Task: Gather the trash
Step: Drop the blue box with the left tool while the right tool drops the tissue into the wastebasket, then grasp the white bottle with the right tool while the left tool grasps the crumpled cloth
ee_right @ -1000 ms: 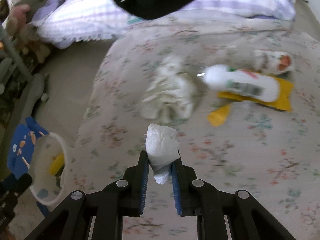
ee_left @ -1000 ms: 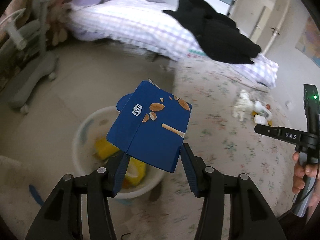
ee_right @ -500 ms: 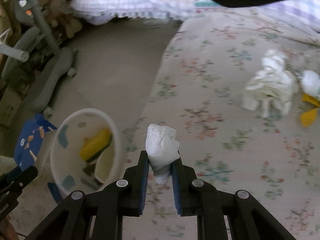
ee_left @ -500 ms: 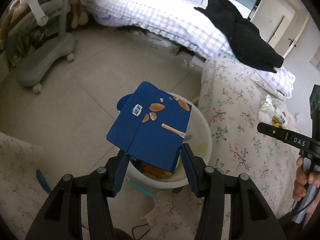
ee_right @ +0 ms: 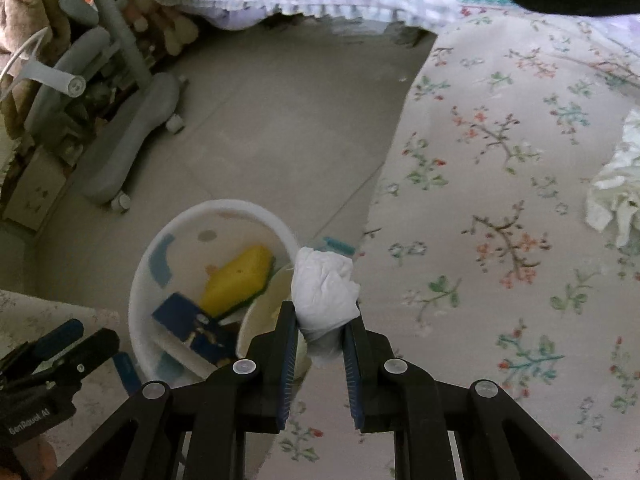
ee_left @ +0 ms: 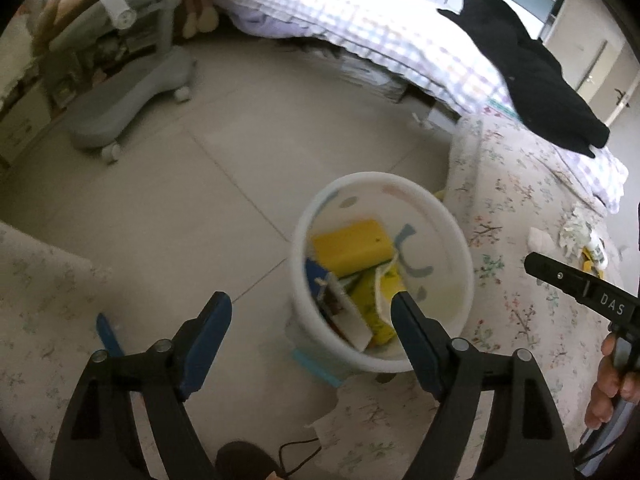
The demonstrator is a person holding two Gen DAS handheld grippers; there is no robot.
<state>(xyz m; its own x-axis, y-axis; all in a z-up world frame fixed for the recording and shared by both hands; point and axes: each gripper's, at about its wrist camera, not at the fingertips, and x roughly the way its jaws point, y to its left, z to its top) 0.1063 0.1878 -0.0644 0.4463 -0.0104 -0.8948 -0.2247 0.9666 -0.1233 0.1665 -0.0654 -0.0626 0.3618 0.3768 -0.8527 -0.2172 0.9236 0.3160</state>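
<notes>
Beside the floral-sheeted bed [ee_right: 500,200], a round white plastic bin [ee_left: 466,264] (blue carton [ee_right: 188,322] inside) is seen under the just-opened, empty left gripper [ee_left: 310,312], while a crumpled white tissue [ee_right: 324,286] is clamped by the right gripper [ee_right: 322,320].

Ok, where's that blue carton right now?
In the right wrist view, the blue carton lies inside the white bin, lower left, beside the yellow sponge.

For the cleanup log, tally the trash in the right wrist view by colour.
Yellow: 1, sponge in the bin.
Blue: 1, carton in the bin.
White: 2, tissue wad in the right gripper, crumpled tissue on the bed.
Cream: 1, cup-like piece in the bin.
Total: 5.
</notes>
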